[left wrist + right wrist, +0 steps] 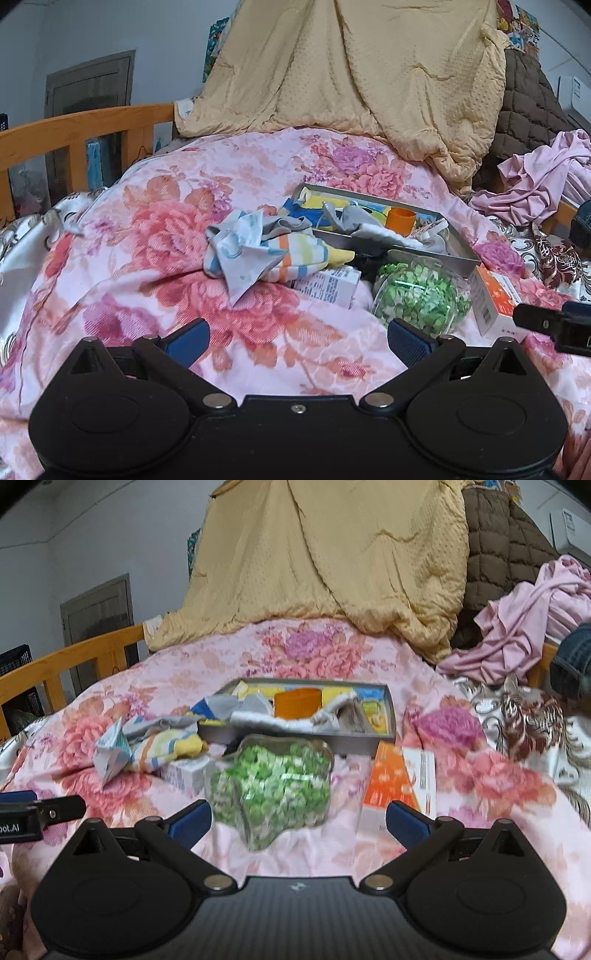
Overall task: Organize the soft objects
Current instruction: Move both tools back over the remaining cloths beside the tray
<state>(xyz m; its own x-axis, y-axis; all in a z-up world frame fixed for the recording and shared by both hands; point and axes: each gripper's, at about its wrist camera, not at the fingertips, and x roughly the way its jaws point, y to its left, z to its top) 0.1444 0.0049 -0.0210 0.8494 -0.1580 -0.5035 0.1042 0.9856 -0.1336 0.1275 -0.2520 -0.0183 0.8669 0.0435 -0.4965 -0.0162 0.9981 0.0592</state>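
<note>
bedspread (155,229) pink with big coral and purple roses. hanging quilt (351,62) pale yellow, dotted; one behind it (528,107) brown, diamond-stitched. crumpled cloths (258,251): grey-white plus yellow/orange/blue stripes. tray (364,744) grey, orange cup (297,701) inside. clear jar (273,786) of green-white bits. box (388,775) orange and white. finger pads (188,341) blue.
</note>
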